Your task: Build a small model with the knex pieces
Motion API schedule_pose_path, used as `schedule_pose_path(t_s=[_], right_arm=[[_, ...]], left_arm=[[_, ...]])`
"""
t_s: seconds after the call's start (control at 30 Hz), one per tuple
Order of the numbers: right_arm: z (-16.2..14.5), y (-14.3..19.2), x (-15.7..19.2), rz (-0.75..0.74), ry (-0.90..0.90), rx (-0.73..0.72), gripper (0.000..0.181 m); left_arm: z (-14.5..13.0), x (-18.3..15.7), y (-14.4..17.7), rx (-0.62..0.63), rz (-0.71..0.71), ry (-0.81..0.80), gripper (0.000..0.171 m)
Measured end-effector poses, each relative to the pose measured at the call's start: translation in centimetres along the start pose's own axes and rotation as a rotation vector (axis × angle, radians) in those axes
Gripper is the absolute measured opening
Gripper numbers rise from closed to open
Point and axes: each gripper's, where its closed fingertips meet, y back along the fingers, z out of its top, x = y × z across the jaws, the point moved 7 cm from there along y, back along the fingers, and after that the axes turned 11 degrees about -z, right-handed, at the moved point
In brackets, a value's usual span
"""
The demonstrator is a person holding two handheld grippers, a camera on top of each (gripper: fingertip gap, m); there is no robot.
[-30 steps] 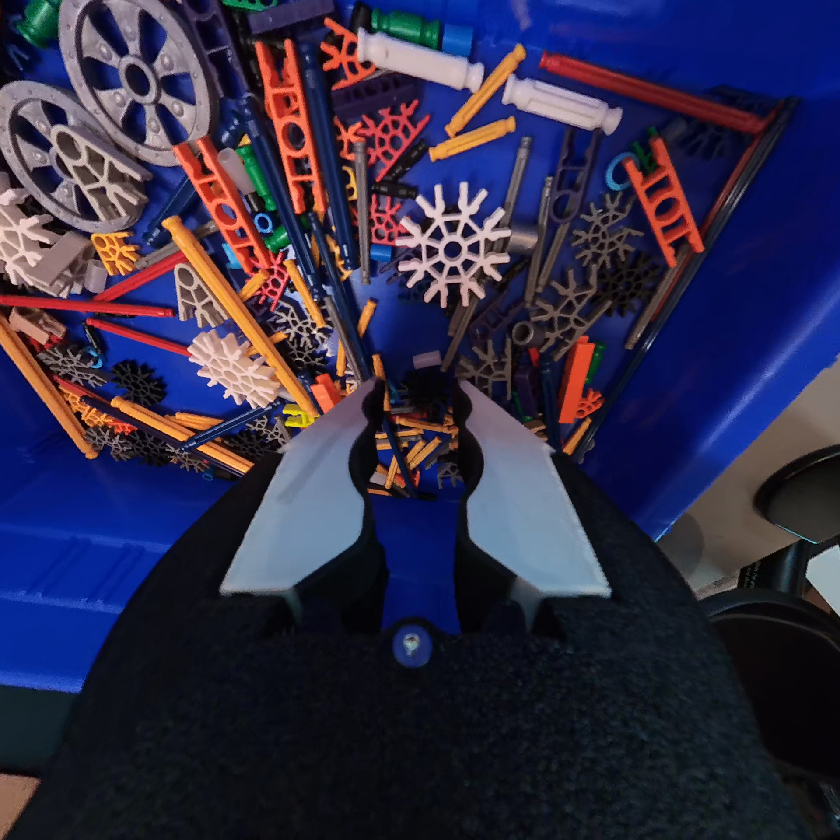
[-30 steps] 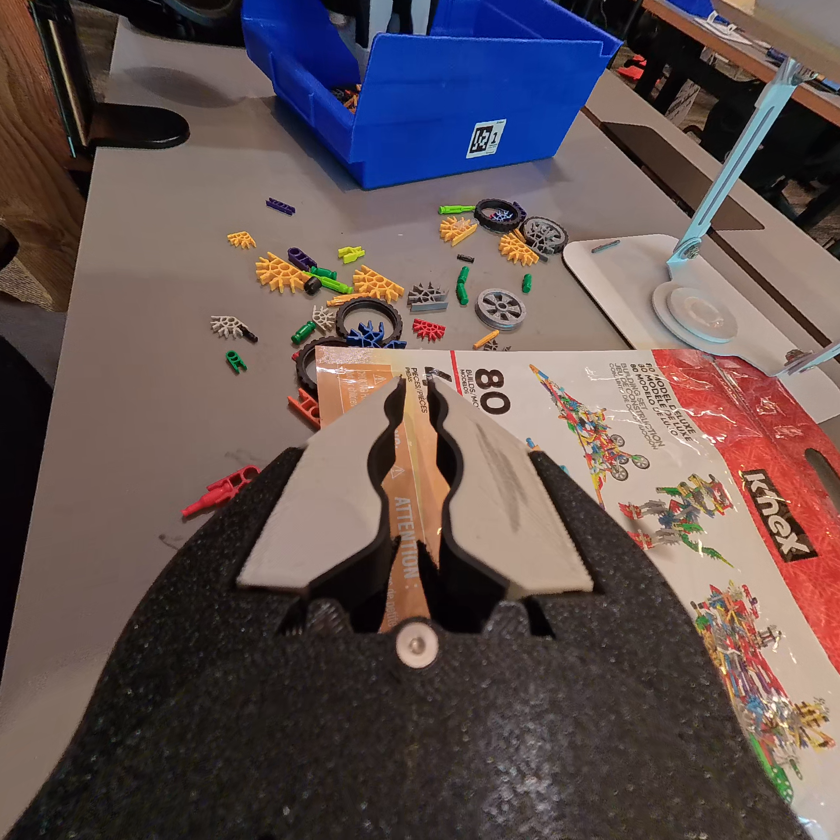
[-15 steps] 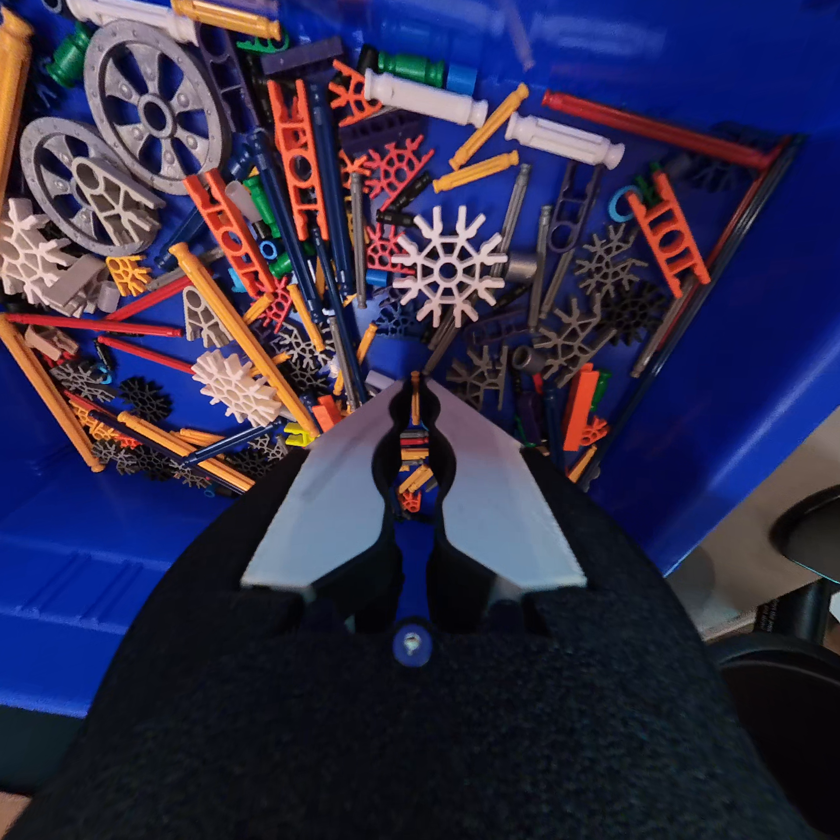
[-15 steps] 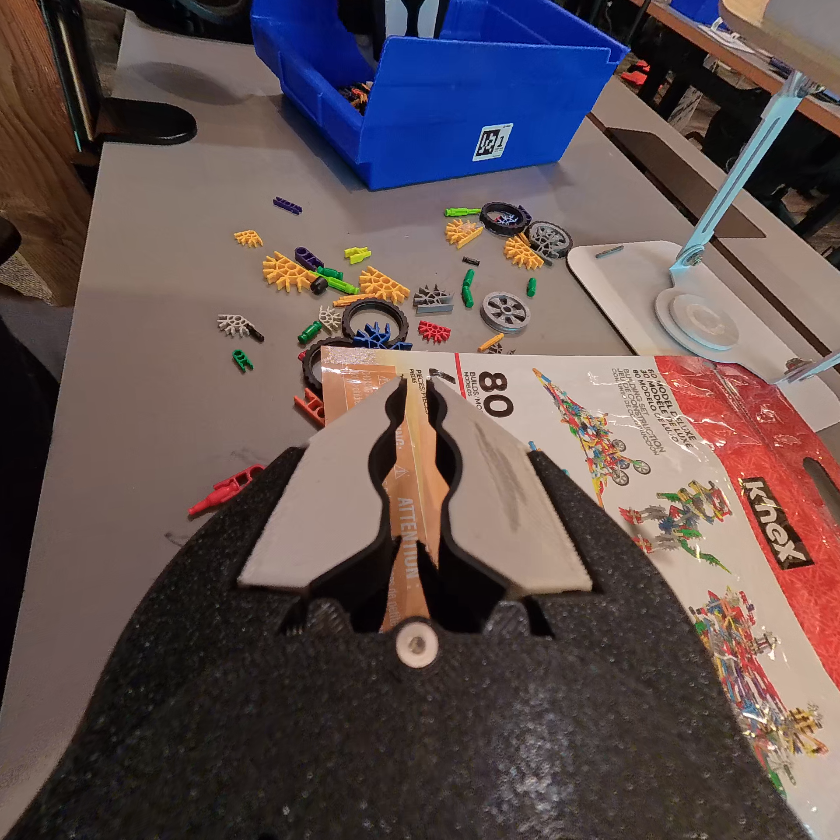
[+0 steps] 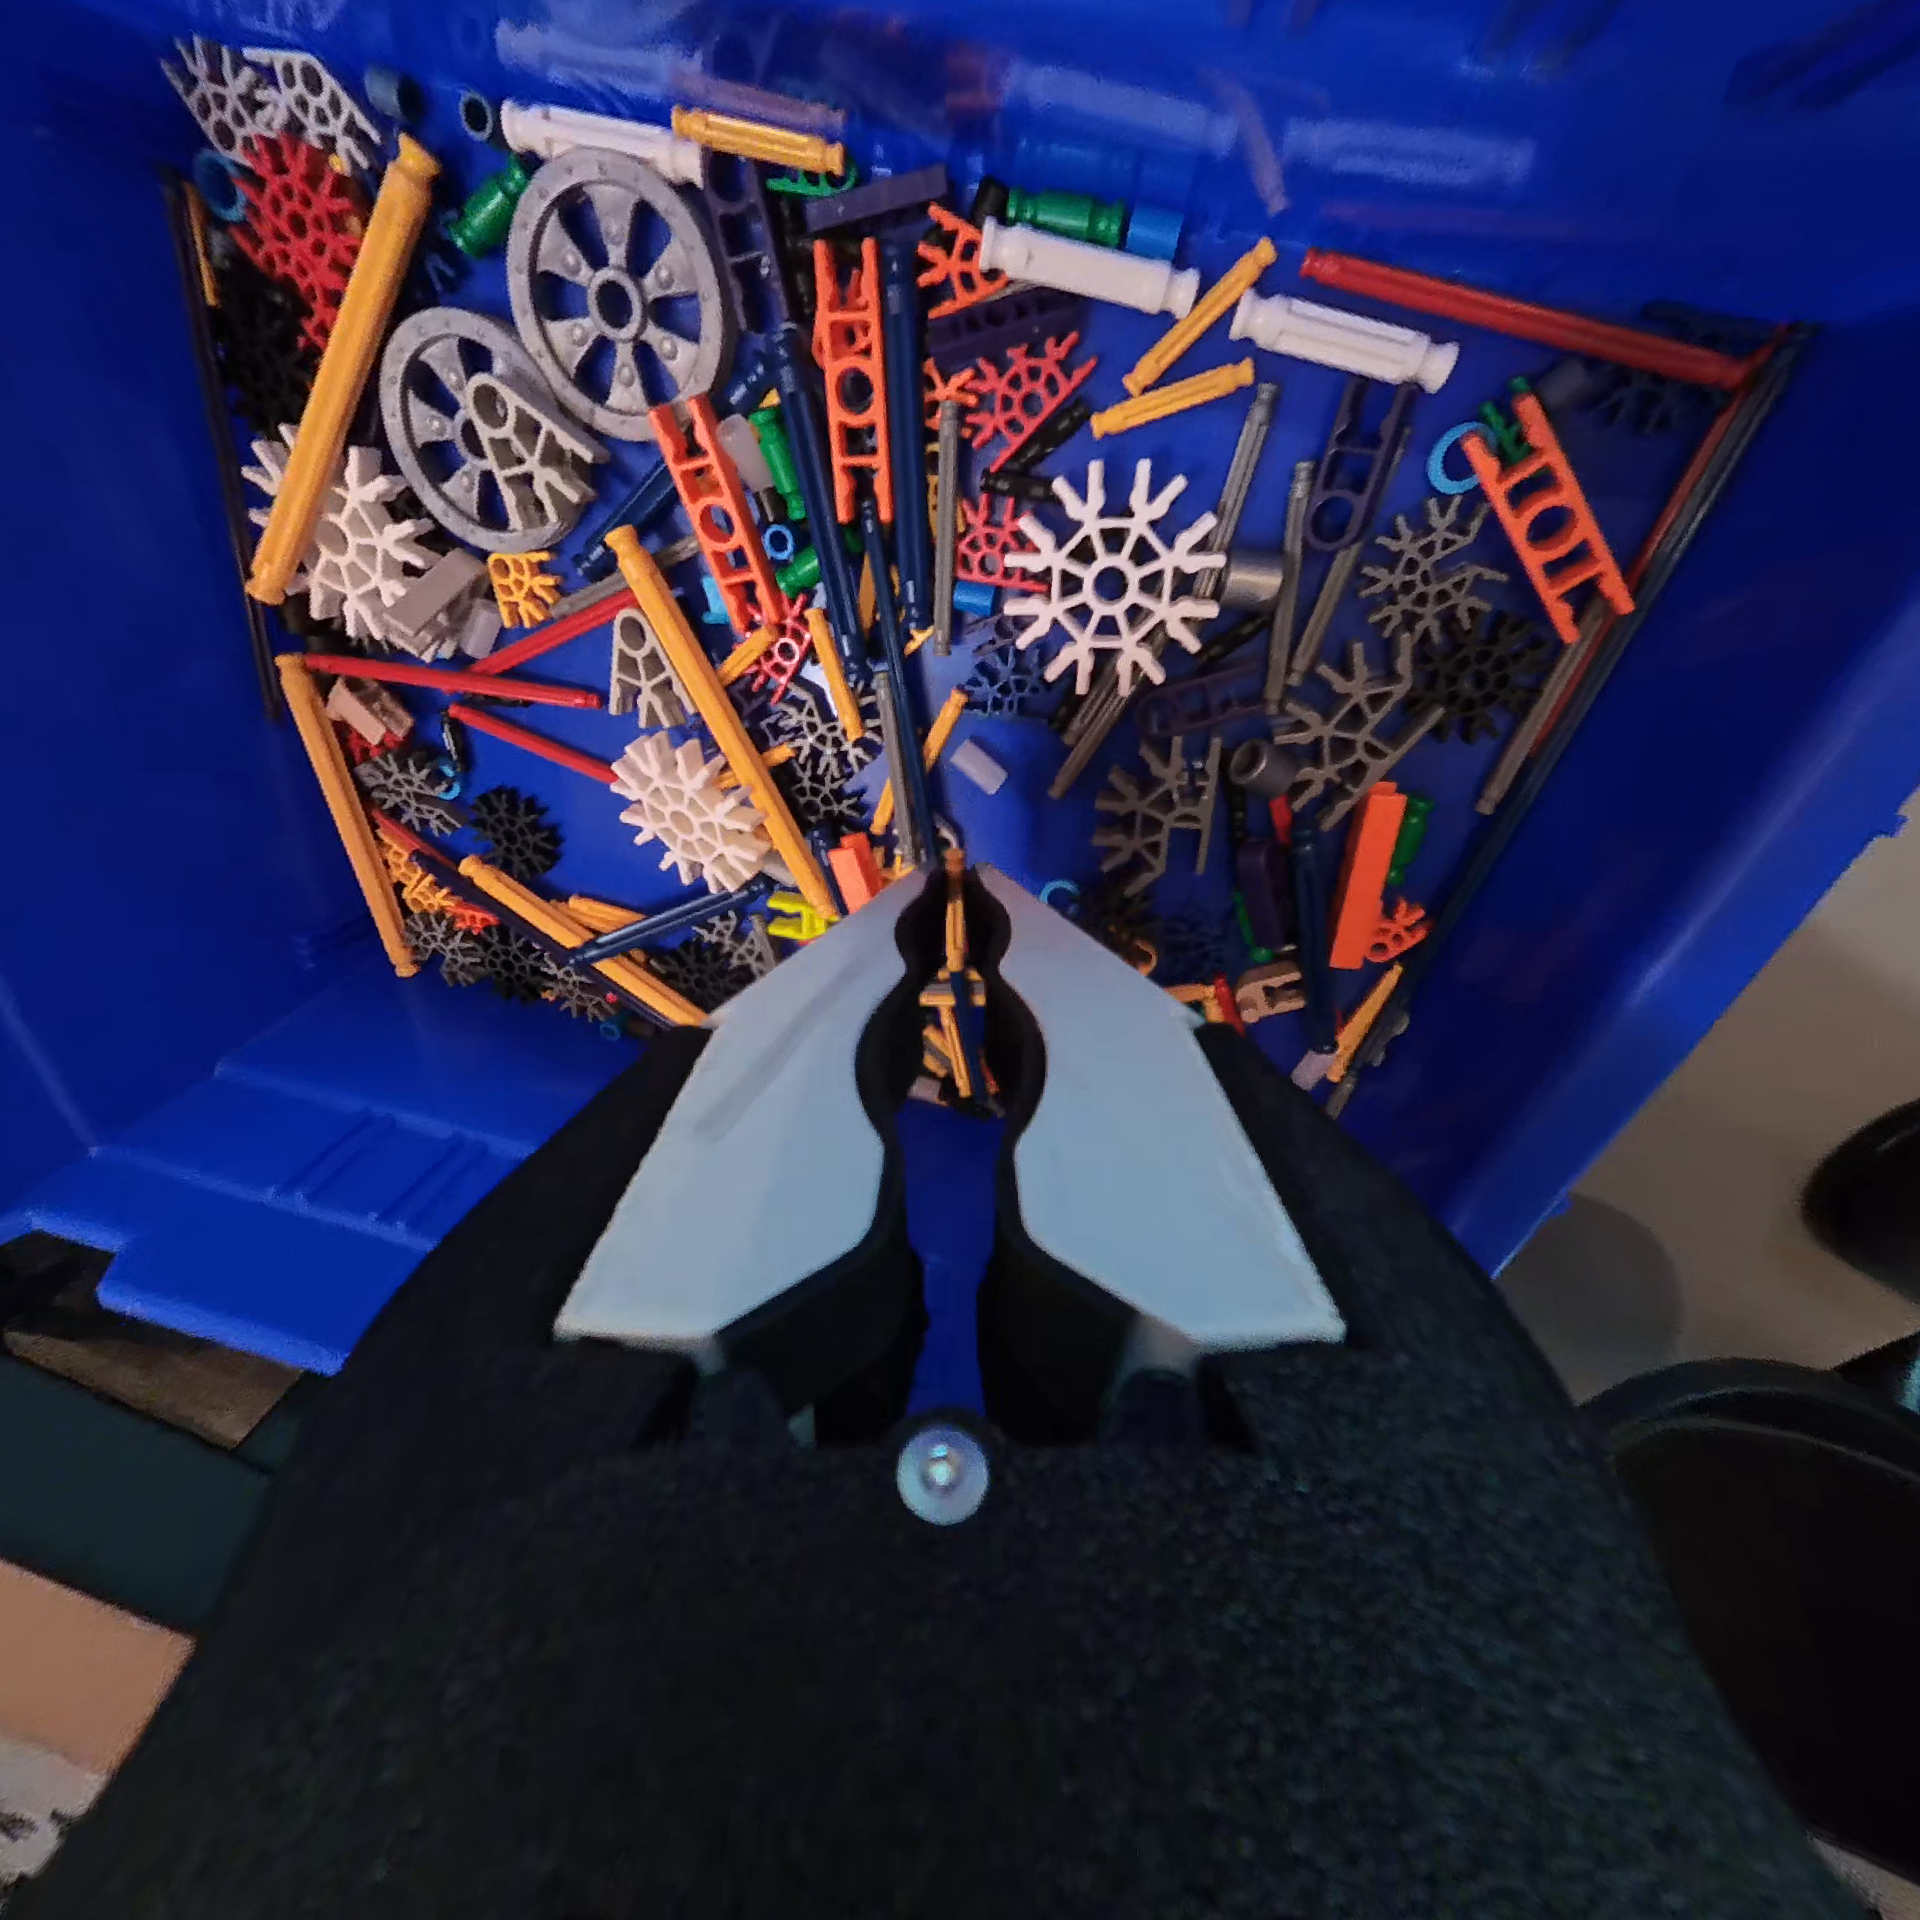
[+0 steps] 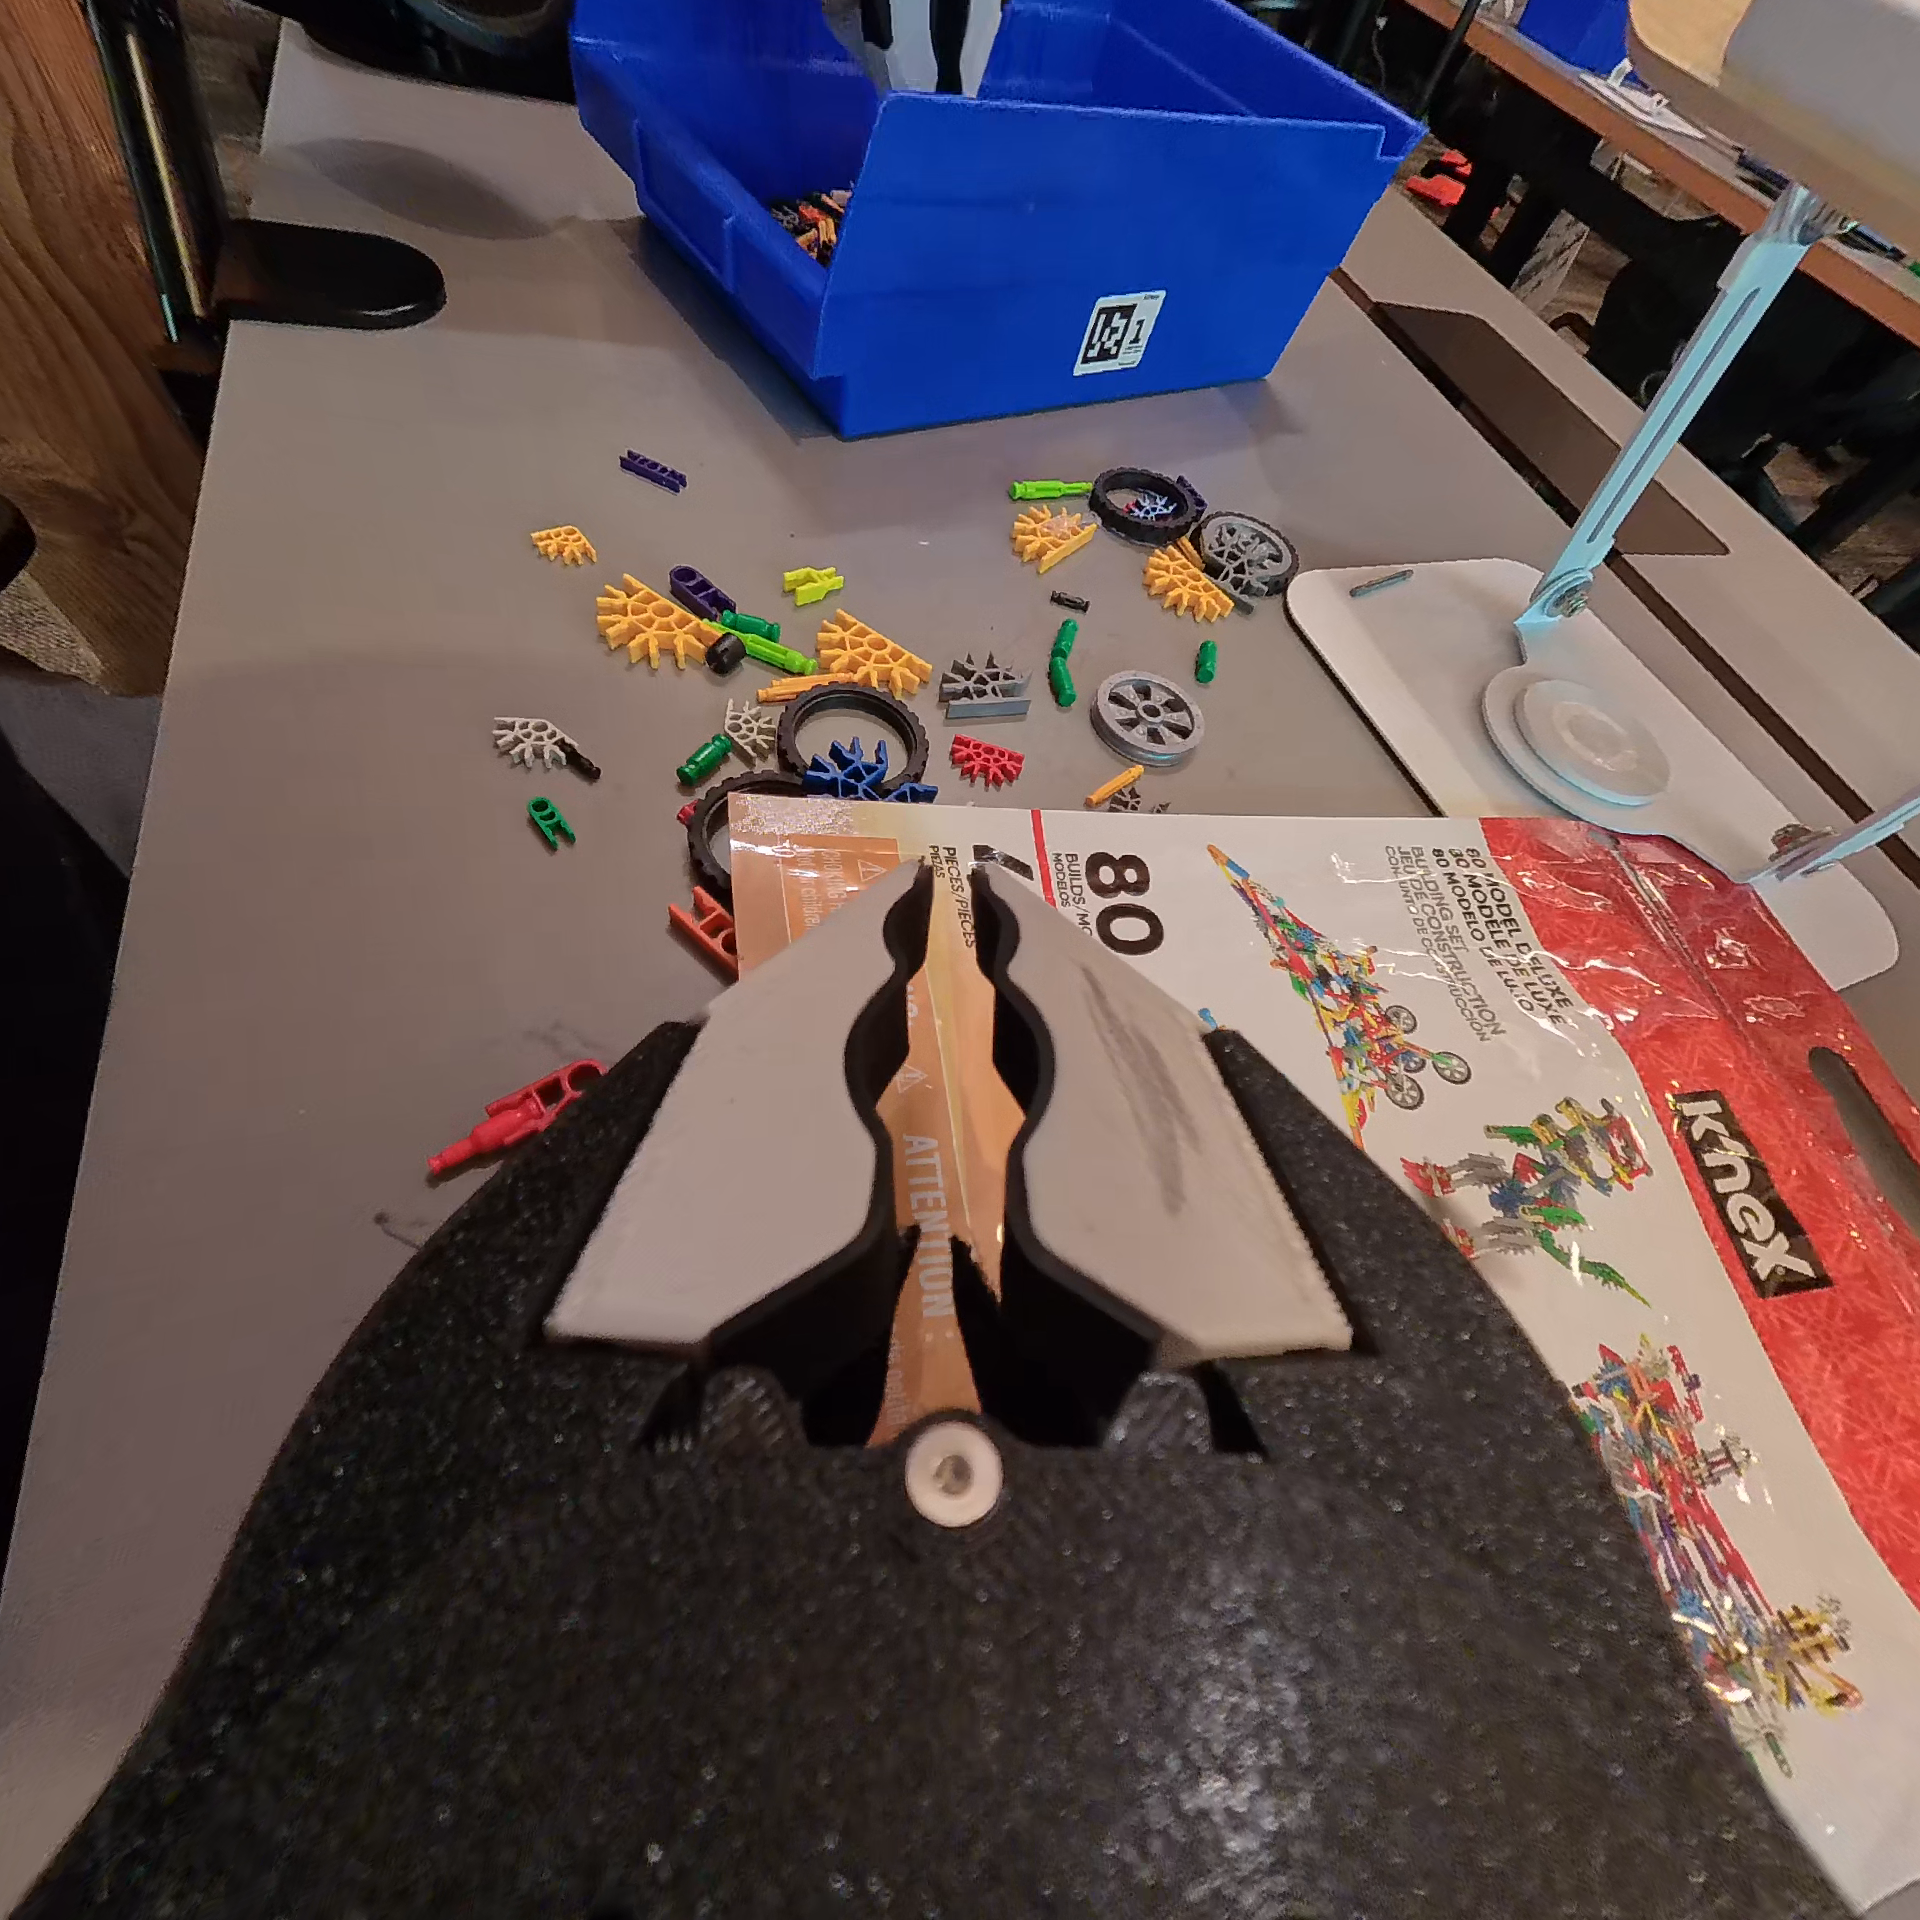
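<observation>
My left gripper [image 5: 951, 888] is inside a blue bin [image 5: 208, 1143], just above a heap of construction-toy pieces. It is shut on a short yellow rod [image 5: 953, 925], which stands up between the fingertips. A white snowflake connector [image 5: 1112, 587] and two grey wheels [image 5: 613, 301] lie farther in. My right gripper [image 6: 951, 873] is shut but for a thin slit, with nothing in it. It hovers over the near left corner of a printed plastic bag [image 6: 1351, 987] that lies flat on the grey table [image 6: 364, 935].
Loose toy pieces [image 6: 862, 727] lie scattered on the table between the bag and the blue bin [image 6: 1039, 260]. A black tyre [image 6: 852, 727] and a grey wheel [image 6: 1148, 717] are among them. A white board with a lamp stand [image 6: 1455, 644] is at the right. A red piece [image 6: 520, 1117] lies at the left. About 40 centimeters separates my left fingertips from my right. My left gripper is the nearer one to the white snowflake connector [image 5: 1112, 587]: about 6 centimeters, against 35 centimeters.
My left gripper closed on the yellow rod in the heap and has drawn back up from the pieces. My right gripper has hardly moved.
</observation>
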Motion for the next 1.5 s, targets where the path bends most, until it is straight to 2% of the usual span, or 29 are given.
schedule_pose_path(t_s=[0.17, 0.33, 0.4, 0.47, 0.63, 0.8, 0.97, 1.17, 1.33, 1.5], right_arm=[[0.0, 0.0, -0.1, -0.002, -0.002, 0.002, 0.006], [0.0, 0.0, -0.1, -0.001, -0.003, 0.001, 0.006], [0.0, 0.0, -0.1, -0.001, -0.004, -0.001, 0.006], [0.0, 0.0, 0.0, 0.0, -0.002, -0.003, 0.006], [0.0, 0.1, 0.0, -0.002, 0.002, -0.001, 0.006], [0.0, 0.0, 0.0, -0.002, 0.001, 0.001, 0.006], [0.0, 0.1, -0.1, -0.005, -0.001, 0.001, 0.006], [0.0, 0.1, -0.1, -0.004, 0.001, -0.001, 0.006], [0.0, 0.2, -0.1, -0.005, 0.001, -0.003, 0.006], [0.0, 0.1, -0.1, -0.003, 0.002, -0.002, 0.006]], left_arm=[[0.2, -0.4, 0.8, -0.061, -0.011, -0.006, 0.001], [1.4, -1.8, 2.9, -0.282, -0.108, 0.011, 0.001], [1.4, -2.1, 3.6, -0.321, -0.118, 0.019, 0.001], [0.8, -1.9, 3.5, -0.285, -0.119, 0.054, 0.001], [-1.0, -1.6, 0.9, -0.045, -0.055, 0.066, 0.021], [-1.6, -2.2, -1.2, 0.109, -0.118, 0.068, 0.02], [-1.5, -2.2, -2.5, 0.146, -0.139, 0.055, 0.018], [-1.7, -2.2, -2.5, 0.164, -0.122, 0.065, 0.017], [-1.9, -2.3, -2.4, 0.129, -0.11, 0.059, 0.015], [-1.6, -2.5, -1.2, 0.069, -0.047, 0.037, 0.001]])
